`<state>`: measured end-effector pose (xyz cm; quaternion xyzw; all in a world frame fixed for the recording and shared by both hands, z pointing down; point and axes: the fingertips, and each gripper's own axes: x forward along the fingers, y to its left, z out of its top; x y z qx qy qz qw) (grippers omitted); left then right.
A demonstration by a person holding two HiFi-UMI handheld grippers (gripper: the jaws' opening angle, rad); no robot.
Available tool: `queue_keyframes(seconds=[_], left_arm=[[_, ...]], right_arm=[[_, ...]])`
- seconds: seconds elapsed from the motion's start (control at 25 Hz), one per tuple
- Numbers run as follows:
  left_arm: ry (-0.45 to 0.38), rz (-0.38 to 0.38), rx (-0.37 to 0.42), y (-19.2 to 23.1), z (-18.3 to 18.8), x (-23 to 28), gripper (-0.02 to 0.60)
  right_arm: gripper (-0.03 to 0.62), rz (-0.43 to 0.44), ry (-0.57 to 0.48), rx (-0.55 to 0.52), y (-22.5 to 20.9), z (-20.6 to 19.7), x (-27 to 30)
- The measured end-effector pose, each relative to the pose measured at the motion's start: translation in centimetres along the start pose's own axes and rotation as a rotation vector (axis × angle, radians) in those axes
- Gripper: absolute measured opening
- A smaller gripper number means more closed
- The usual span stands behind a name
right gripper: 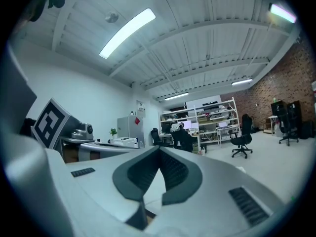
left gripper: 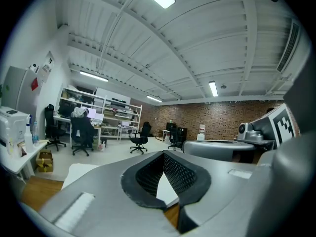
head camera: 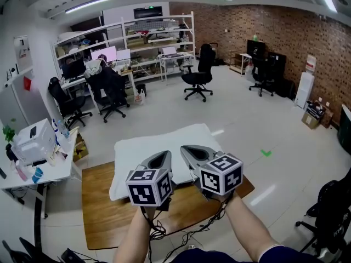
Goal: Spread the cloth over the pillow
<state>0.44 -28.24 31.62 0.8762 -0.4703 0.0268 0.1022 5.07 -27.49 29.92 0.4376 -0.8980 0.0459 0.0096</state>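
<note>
Now, left gripper (head camera: 162, 158) and right gripper (head camera: 187, 150), each pressed together, overhang pillow (head camera: 143, 146) on table (head camera: 104, 215).

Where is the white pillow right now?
In the head view the white pillow lies on the wooden table, mid-picture, just beyond the tips of the left gripper and the right gripper.

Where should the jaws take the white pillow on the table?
Probably the near edge, close to its corners. The white pillow lies flat on the wooden table, so only its soft rim offers a pinch; come in level from the person's side. The left gripper and right gripper are shut; open first.
</note>
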Motion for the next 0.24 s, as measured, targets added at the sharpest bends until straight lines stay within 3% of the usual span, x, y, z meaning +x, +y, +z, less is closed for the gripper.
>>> queue_keyframes(seconds=[0.24], left_arm=[[-0.005, 0.000, -0.010, 0.49, 0.02, 1.00, 0.009]], right_arm=[[0.011, 0.007, -0.002, 0.000, -0.94, 0.13, 0.75]])
